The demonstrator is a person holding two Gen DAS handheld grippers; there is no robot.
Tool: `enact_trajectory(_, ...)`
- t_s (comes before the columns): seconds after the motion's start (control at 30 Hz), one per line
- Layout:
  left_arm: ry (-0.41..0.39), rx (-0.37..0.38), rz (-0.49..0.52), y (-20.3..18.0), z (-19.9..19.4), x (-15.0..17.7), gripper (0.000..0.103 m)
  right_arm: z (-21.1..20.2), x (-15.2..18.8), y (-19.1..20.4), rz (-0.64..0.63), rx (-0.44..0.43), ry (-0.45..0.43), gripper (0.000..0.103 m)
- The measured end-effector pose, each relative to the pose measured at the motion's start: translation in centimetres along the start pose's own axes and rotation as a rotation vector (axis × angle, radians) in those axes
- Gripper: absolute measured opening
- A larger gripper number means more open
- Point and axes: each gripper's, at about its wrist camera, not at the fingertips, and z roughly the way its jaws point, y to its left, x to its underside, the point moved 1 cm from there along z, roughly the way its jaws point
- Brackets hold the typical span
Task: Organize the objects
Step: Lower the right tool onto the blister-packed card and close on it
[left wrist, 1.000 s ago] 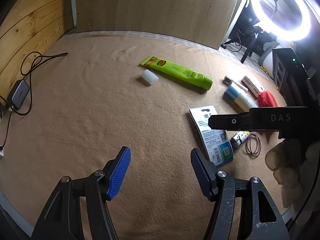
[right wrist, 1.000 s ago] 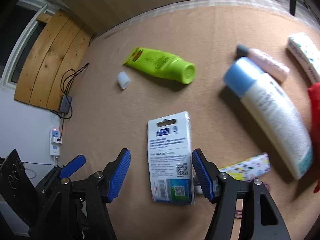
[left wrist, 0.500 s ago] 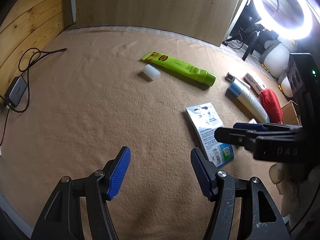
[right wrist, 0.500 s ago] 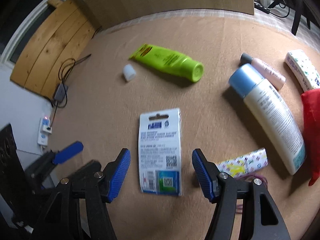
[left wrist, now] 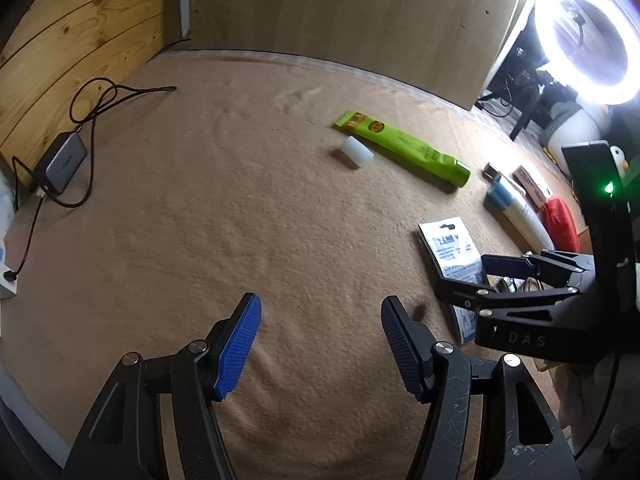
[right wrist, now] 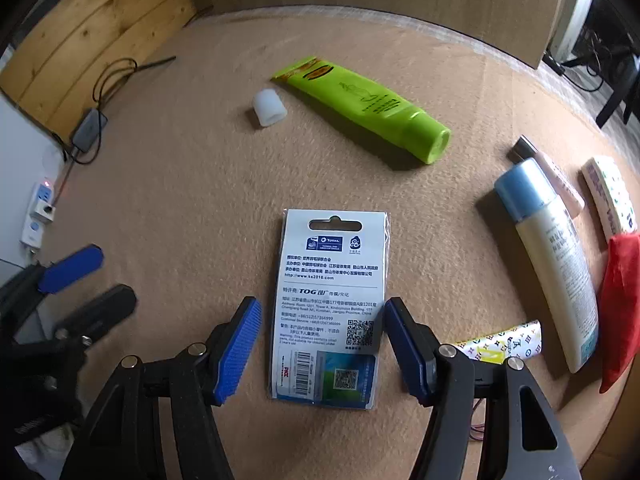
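A lit ring light (left wrist: 585, 42) glowed at the upper right, and a grey power adapter (left wrist: 61, 162) with looped black cable (left wrist: 105, 101) lay beside wooden panelling (left wrist: 84, 36).

Partly hidden in the left wrist view: the lower end of the white carded packet (left wrist: 450, 246), covered by the right gripper (left wrist: 472, 280). Behind those same black fingers, only slivers of a patterned tube and a loop of cord, too little to identify. Cut off by the right edge of the right wrist view: the red pouch (right wrist: 620, 304). Tucked behind the blue-capped bottle (right wrist: 556, 256), most of a slim pink tube (right wrist: 558, 178). Under the right finger, all but one end of the patterned tube (right wrist: 508, 346). Print on the packet too small to read.
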Motion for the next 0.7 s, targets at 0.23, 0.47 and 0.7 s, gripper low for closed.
enact_trajectory(0.23, -0.003, 0.001, -0.007, 0.1, 0.0, 0.0, 0.066, 0.1, 0.3, 0.8, -0.049, 0.038, 0.004, 0.053)
enact_trajectory(0.47, -0.003, -0.002, -0.002, -0.1, 0.0, 0.0, 0.066, -0.1, 1.0, 0.7, -0.049, -0.001, -0.013, 0.053)
enact_trajectory(0.7, -0.001, -0.005, 0.015, -1.0, 0.0, 0.1, 0.066, -1.1, 1.6, -0.2, -0.009, -0.035, -0.044, 0.053)
